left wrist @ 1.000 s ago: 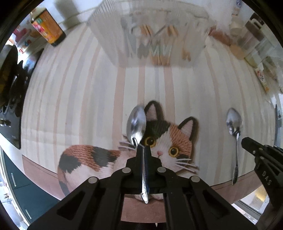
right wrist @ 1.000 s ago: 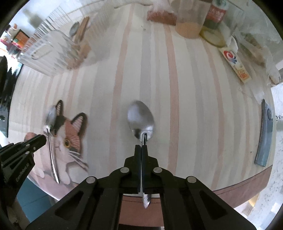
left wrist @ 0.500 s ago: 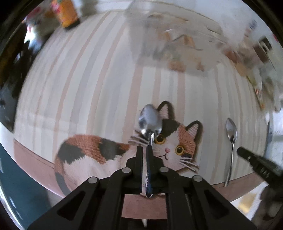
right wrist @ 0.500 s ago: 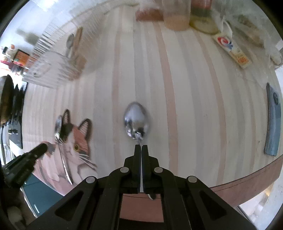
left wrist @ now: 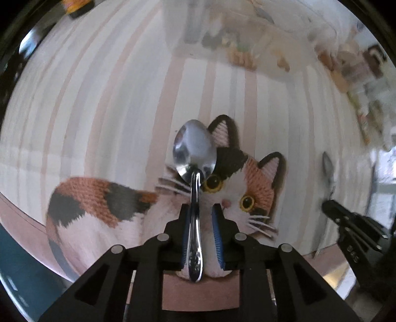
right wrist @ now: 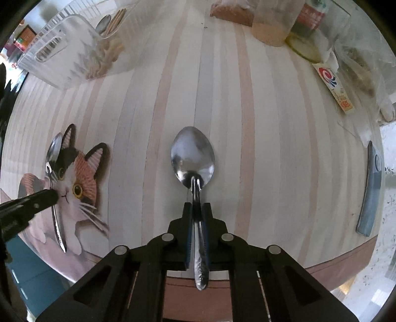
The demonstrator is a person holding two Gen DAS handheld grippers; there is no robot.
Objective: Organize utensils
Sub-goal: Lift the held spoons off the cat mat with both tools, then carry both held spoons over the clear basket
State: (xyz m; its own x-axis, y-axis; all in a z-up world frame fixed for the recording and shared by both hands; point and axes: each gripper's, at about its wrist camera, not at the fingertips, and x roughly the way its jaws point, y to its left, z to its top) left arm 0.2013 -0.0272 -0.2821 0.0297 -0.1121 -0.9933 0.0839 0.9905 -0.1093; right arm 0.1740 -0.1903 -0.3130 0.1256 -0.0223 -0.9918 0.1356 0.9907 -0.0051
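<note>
A clear ribbed plastic bin (right wrist: 66, 49) is sitting at about eleven o'clock on the table, far from both grippers. Inside it a spoon bowl and some tan, wooden-looking handles (right wrist: 112, 21) are showing, though the rest is blurring through the plastic. At one o'clock a cloudy plastic tub (right wrist: 274, 22) is holding something pale orange, with a jar (right wrist: 309, 17) crowding beside it.

The left gripper (left wrist: 202, 213) is standing with its jaws parted; the left spoon (left wrist: 194, 178) is lying between them against the left pad, with a gap to the right pad, its bowl pointing to twelve o'clock over the calico cat printed on the mat (left wrist: 99, 203). The right gripper (right wrist: 197, 210) is pinching the handle of the right spoon (right wrist: 193, 158), bowl also pointing to twelve o'clock, above the pale striped tablecloth (right wrist: 272, 123).

A grey flat device (right wrist: 371, 188) is lying at three o'clock near the table edge, and a printed packet (right wrist: 334, 86) at two o'clock. The cloth is covering a reddish-brown table (right wrist: 198, 297), and teal floor or furniture is showing below the left edge.
</note>
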